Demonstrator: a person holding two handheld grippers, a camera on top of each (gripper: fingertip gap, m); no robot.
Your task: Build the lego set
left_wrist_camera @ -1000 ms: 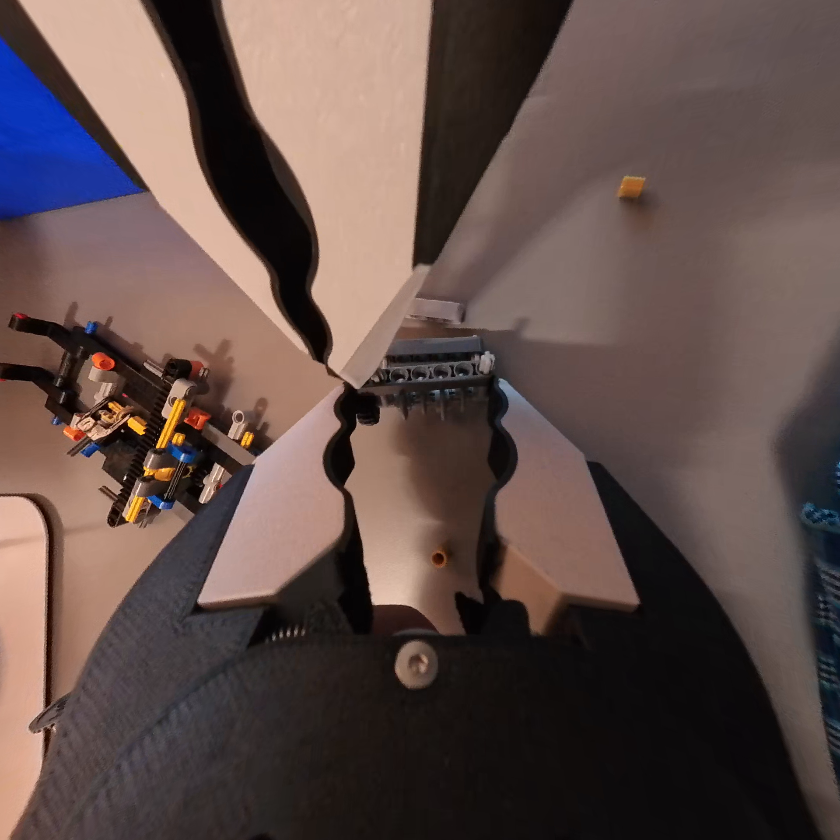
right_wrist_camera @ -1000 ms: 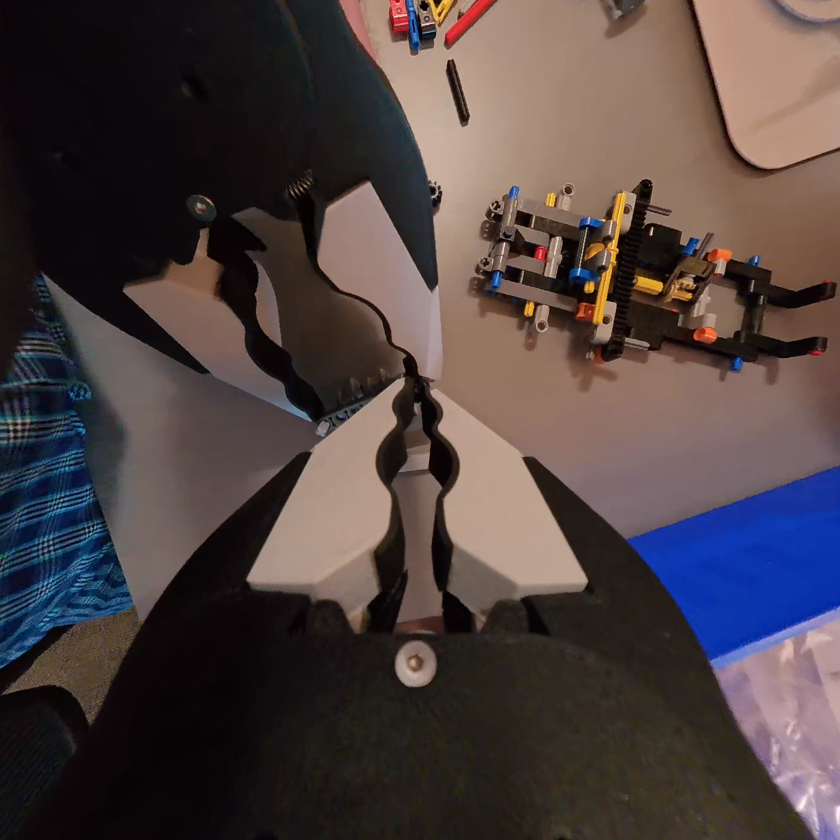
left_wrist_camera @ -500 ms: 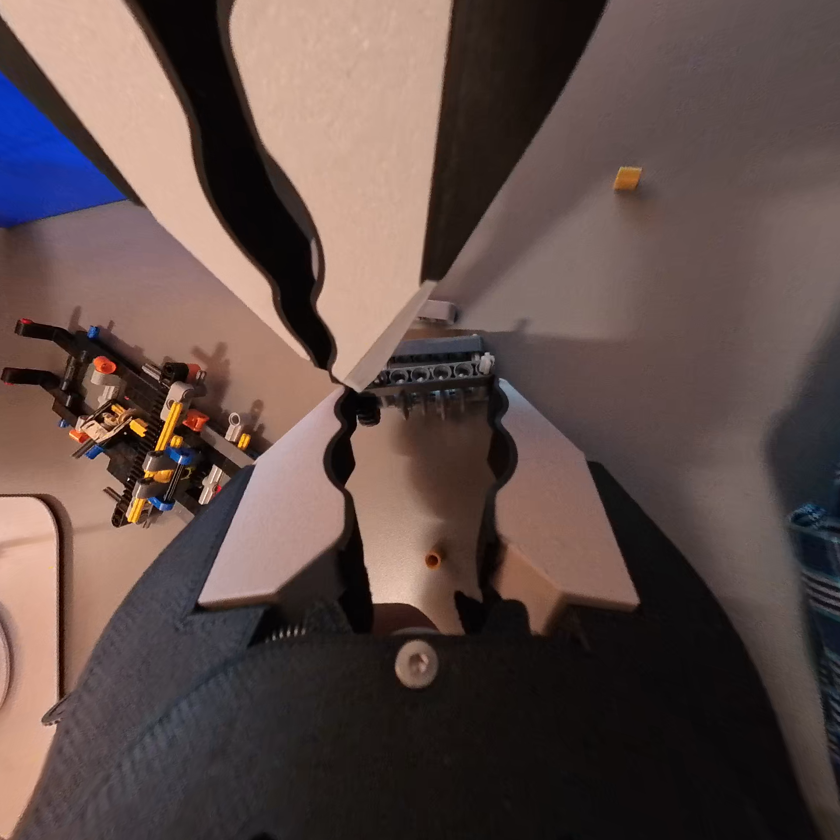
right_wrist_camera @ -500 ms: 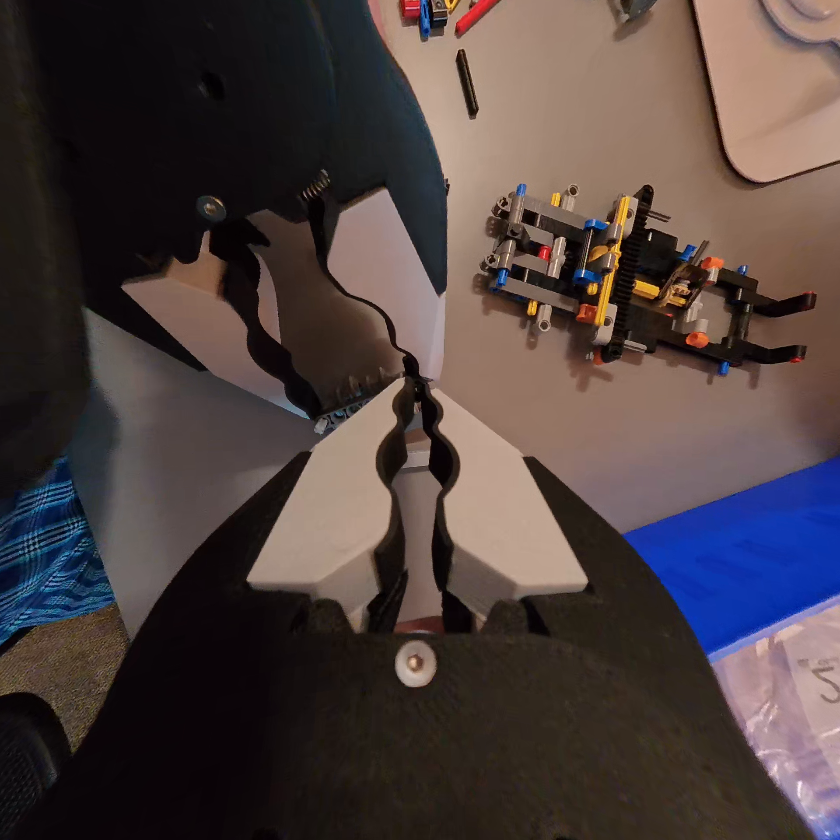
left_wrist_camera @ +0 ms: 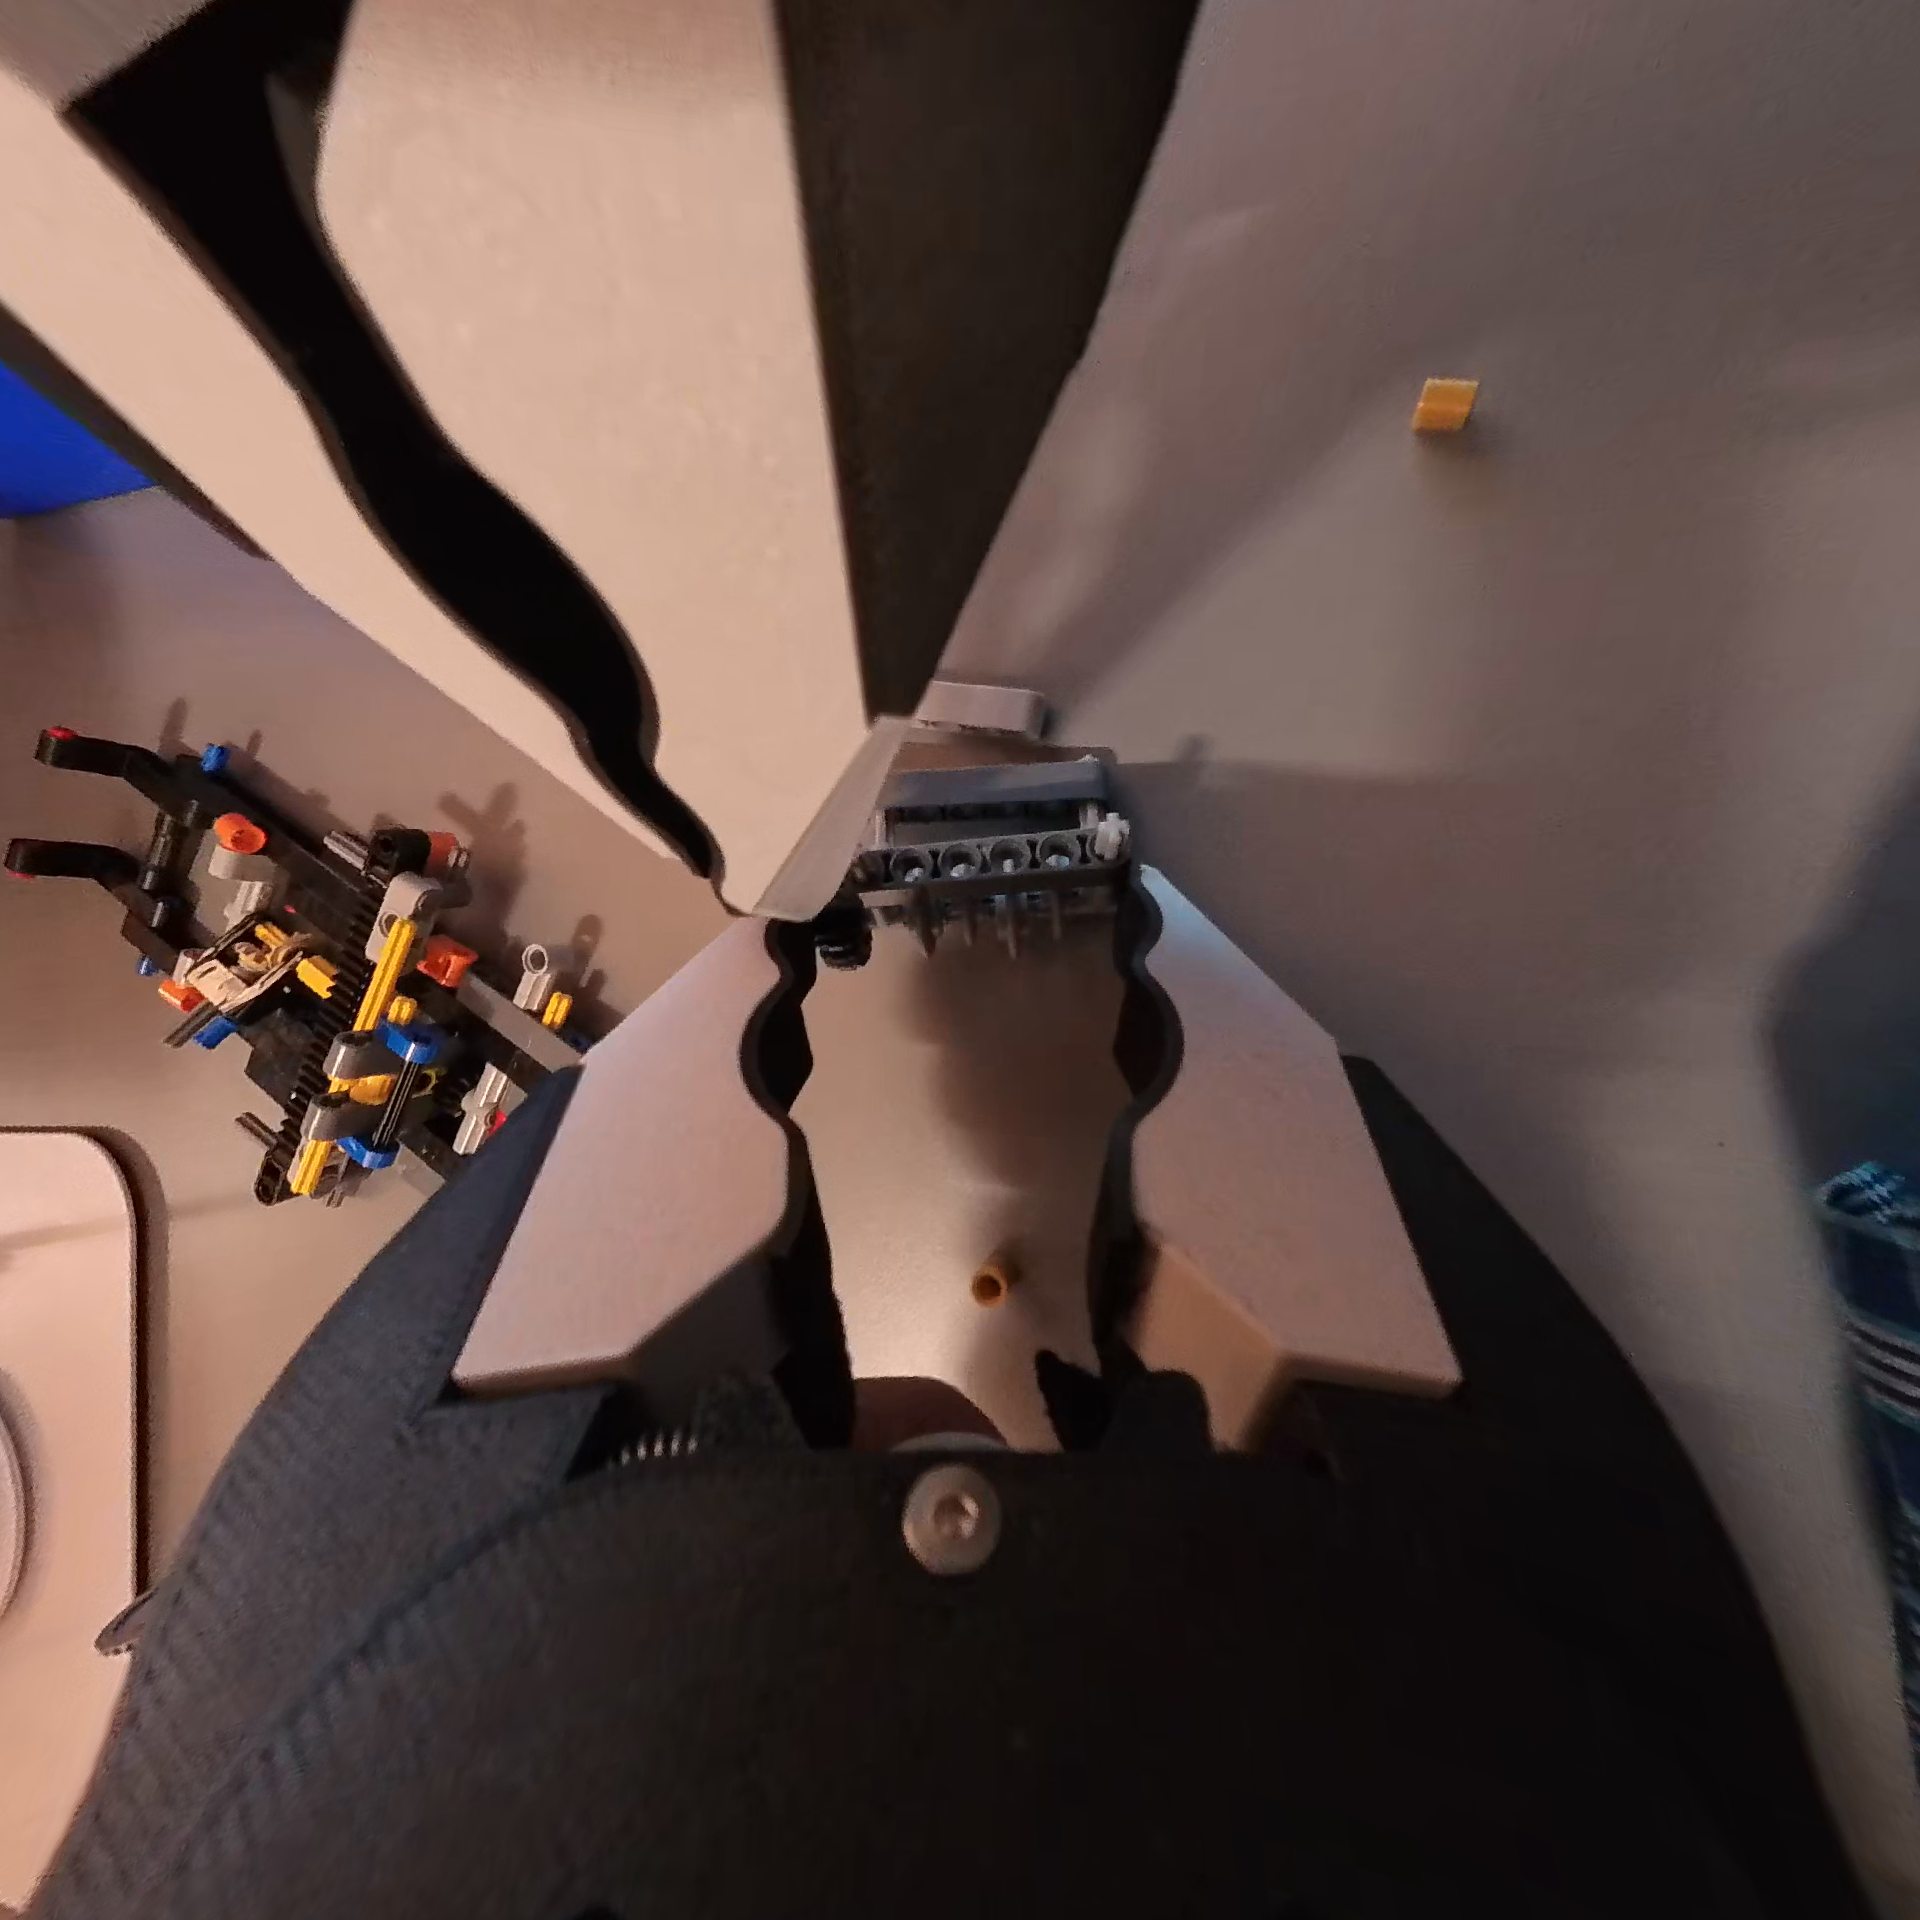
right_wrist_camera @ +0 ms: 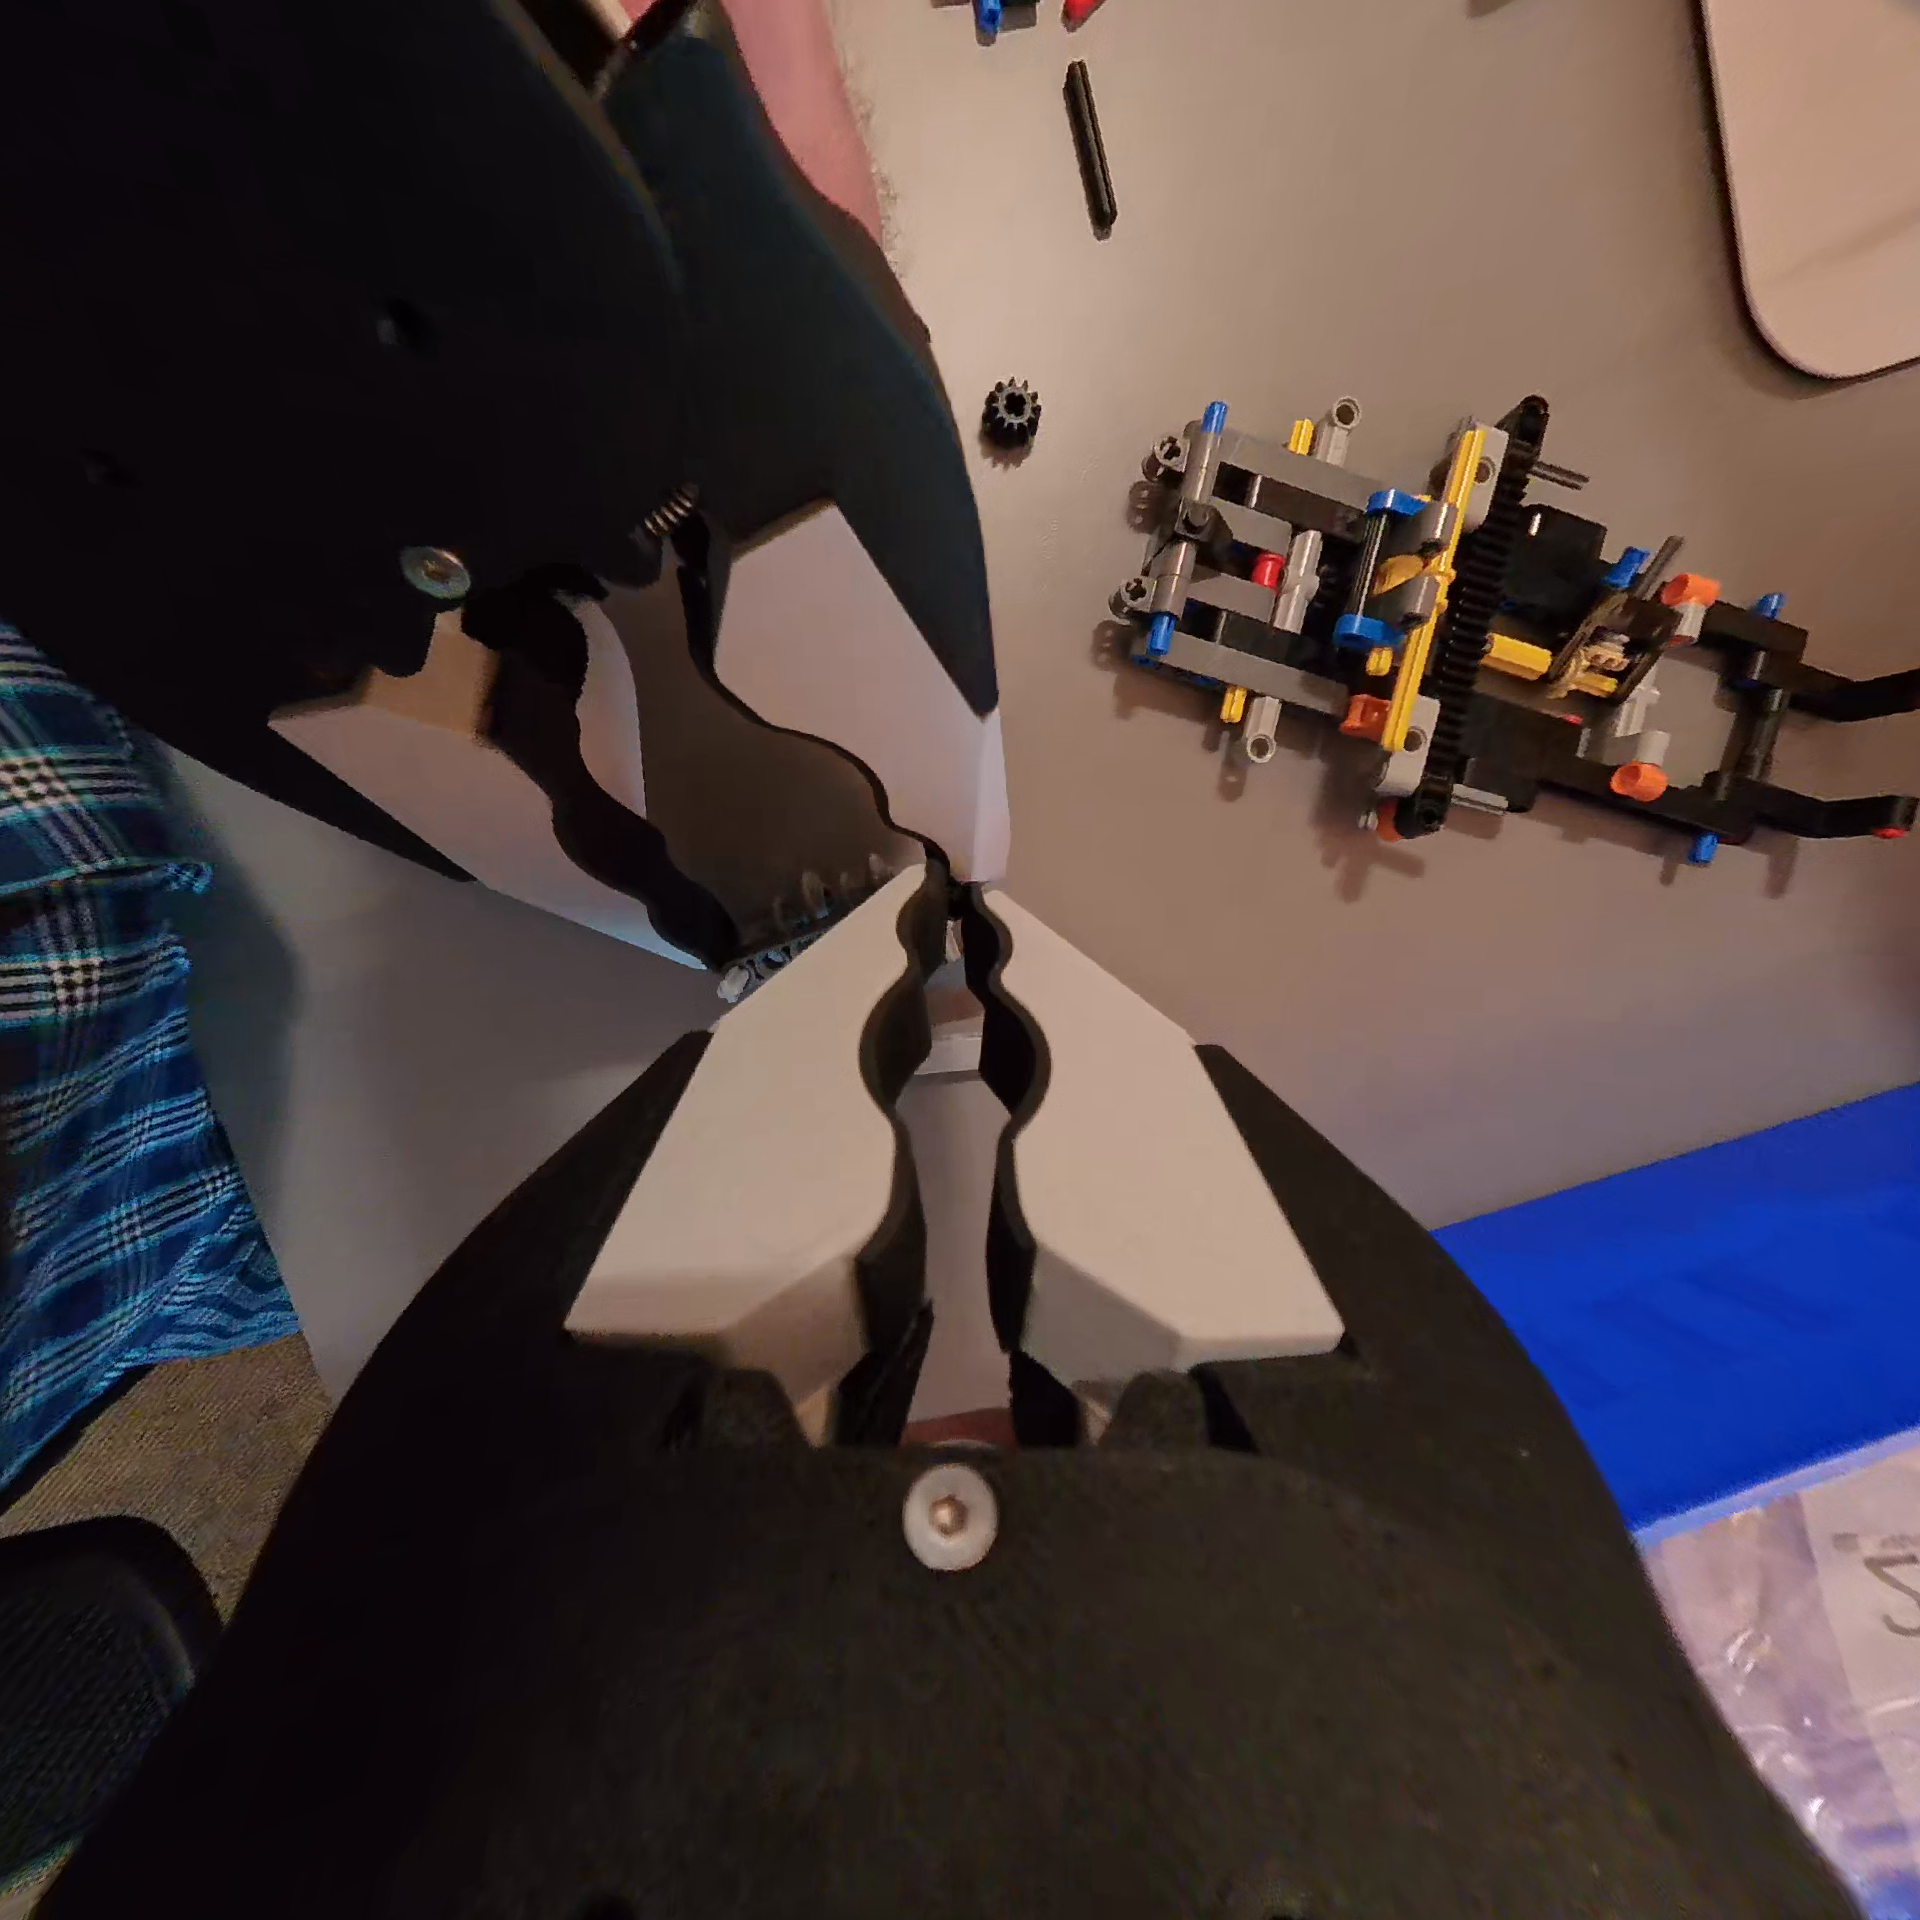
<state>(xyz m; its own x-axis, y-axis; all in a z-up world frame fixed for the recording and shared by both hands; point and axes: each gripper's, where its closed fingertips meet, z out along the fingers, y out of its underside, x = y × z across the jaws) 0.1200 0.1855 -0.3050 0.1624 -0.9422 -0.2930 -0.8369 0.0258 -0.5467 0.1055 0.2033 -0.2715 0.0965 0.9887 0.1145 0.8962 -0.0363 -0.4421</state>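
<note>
- The left claw (left_wrist_camera: 971,914) holds a small grey lego sub-assembly (left_wrist_camera: 992,862) across its tips, fingers spread about as wide as the piece; held above the surface (left_wrist_camera: 1455,727), probably so both ends stay reachable.
- The right claw (right_wrist_camera: 951,899) is pinched nearly closed, its tips meeting the left claw's tips at one end of the grey piece. A small black part (left_wrist_camera: 842,940) sits at that corner (whether the right claw grips it or merely presses on it, I cannot tell).
- Judged from this tip-to-tip pose, the step in hand looks like seating a pin or connector into the grey piece: one claw braces, the other pushes.
- The main lego chassis (right_wrist_camera: 1486,623), black and grey with yellow, blue and orange bits, lies flat on the surface well apart from both claws, likely waiting for the sub-assembly.
- Loose parts rest about: a black gear (right_wrist_camera: 1011,414), a black axle (right_wrist_camera: 1089,145), a yellow piece (left_wrist_camera: 1444,403), a tan pin (left_wrist_camera: 992,1285).
- A slip under pressure could drop the small part.
</note>
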